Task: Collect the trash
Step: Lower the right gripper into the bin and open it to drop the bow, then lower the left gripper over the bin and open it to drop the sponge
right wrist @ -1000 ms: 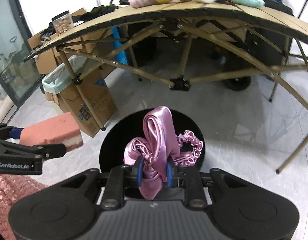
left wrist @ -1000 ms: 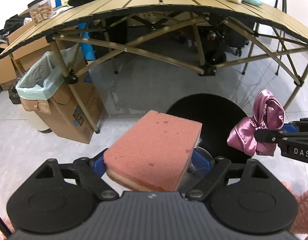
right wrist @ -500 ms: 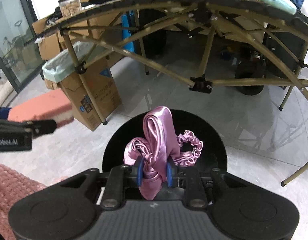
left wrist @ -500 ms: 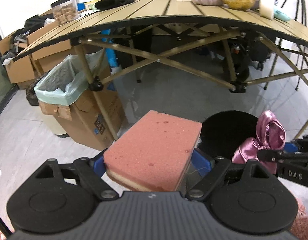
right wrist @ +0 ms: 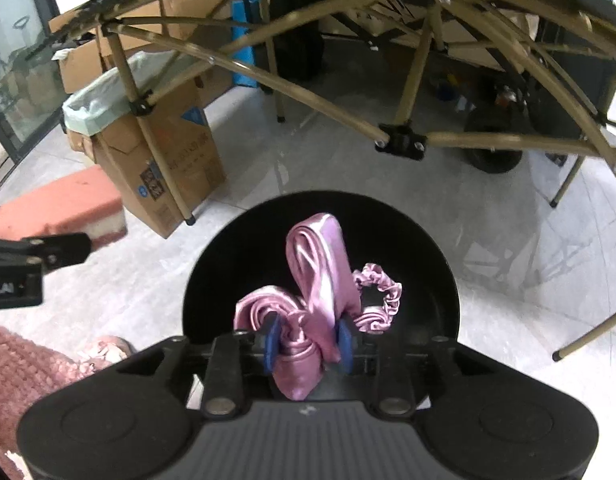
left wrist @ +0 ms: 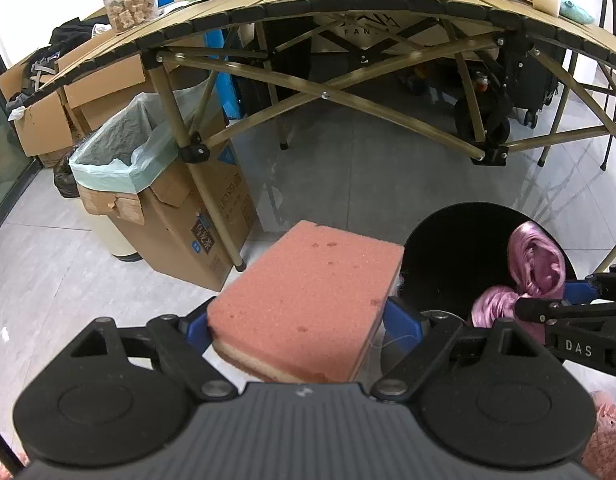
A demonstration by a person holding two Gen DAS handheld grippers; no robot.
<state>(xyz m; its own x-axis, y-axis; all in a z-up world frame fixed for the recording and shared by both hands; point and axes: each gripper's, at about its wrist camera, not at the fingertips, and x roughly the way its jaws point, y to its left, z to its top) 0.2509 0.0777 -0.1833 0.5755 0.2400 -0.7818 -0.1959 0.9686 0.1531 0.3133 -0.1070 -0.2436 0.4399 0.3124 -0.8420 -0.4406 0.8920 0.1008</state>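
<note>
My left gripper (left wrist: pixel 304 326) is shut on a pink sponge (left wrist: pixel 308 300) with a pale underside, held above the floor. The sponge also shows at the left of the right wrist view (right wrist: pixel 60 208). My right gripper (right wrist: pixel 308 340) is shut on a pink satin scrunchie (right wrist: pixel 316 280), held over a round black bin (right wrist: pixel 428 248). The scrunchie (left wrist: pixel 536 272) and black bin (left wrist: pixel 456 252) show at the right of the left wrist view. A cardboard box lined with a pale green bag (left wrist: pixel 124 148) stands by the table leg, ahead and left; it also shows in the right wrist view (right wrist: pixel 104 100).
A folding slatted table (left wrist: pixel 348 4) with crossed metal legs (left wrist: pixel 180 128) spans the view ahead, carrying a jar, plush items and clutter. Cardboard boxes (left wrist: pixel 40 120) stand at the left. Bags and wheeled cases sit under the table. Pink fuzzy sleeve (right wrist: pixel 24 368) at lower left.
Both grippers have moved forward and left toward the table and the lined cardboard box, which looks larger and closer. Both grips are unchanged.
</note>
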